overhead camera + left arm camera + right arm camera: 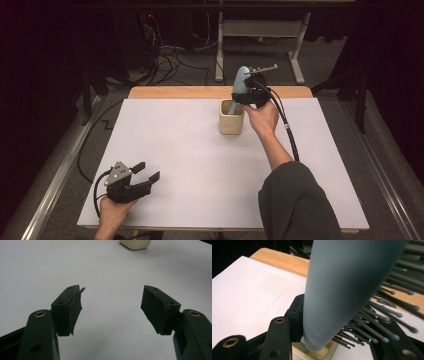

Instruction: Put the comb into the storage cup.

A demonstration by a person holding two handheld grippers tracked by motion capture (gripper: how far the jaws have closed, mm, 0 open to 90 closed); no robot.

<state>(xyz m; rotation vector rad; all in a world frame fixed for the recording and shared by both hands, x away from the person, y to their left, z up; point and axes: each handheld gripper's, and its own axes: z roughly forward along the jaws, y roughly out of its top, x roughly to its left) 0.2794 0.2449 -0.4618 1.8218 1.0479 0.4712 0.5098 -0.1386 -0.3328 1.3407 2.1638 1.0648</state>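
Here the right gripper [246, 95], above centre in the high view, clamps a grey-blue hairbrush [241, 80] that stands upright, its lower end in the beige cup [231, 120] just below. At lower left the left gripper [145, 175] rests on the white table [190, 165], jaws wide and bare.

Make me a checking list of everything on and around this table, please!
Surface: white sheet over a wooden table, flat and bare in the middle.
Job's things: grey-blue hairbrush held upright, handle end over the cream square cup.
Clutter: nothing seen.
Grippers: right gripper shut on the hairbrush; left gripper open, holding nothing, low over the sheet.
Cables: black cable trails from the right gripper; loose wires on the floor beyond.
Surroundings: dark room, white desk legs behind.
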